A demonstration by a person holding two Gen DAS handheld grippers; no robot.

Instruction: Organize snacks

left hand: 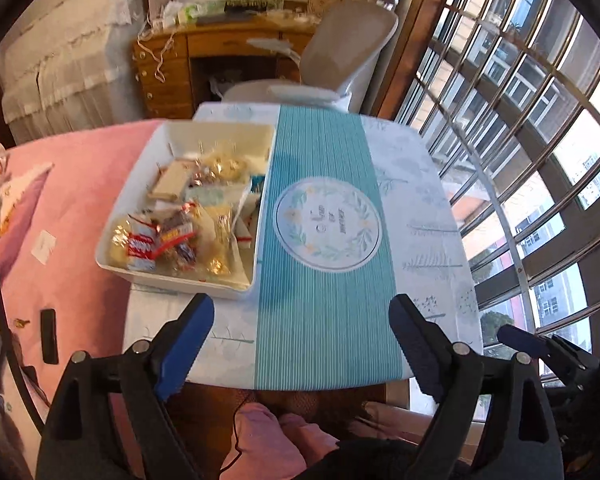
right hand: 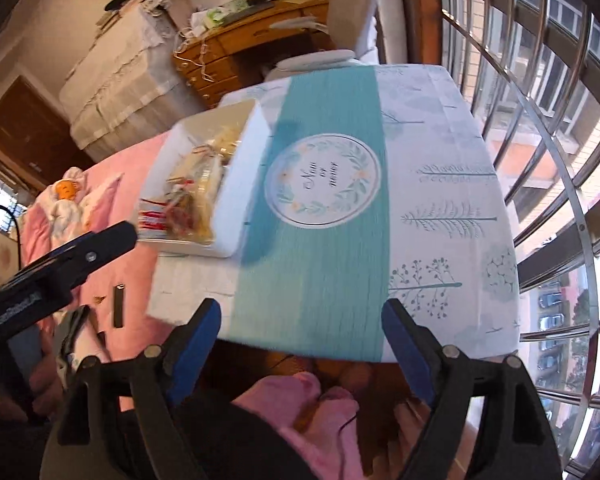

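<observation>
Now between steps: my left gripper (left hand: 302, 344) and right gripper (right hand: 302, 344) both wide open, empty, above counter (left hand: 420, 184) edge. Snacks (left hand: 176, 236) all in white tray (left hand: 180, 282), counter's left side. Next, judged: check for strays.

Legible script appears on one item: the round white emblem (right hand: 323, 179) ringed with a leaf wreath, printed on the teal striped band of the tablecloth (right hand: 440, 152). From the right wrist camera it reads roughly "Now or never", though the wording is uncertain. White lettering runs along the black arm of the left gripper (right hand: 126, 232) at about 8 o'clock; too blurred to read. Red-and-white snack wrappers (left hand: 140, 246) in the white tray (left hand: 172, 280) carry print, illegible.
</observation>
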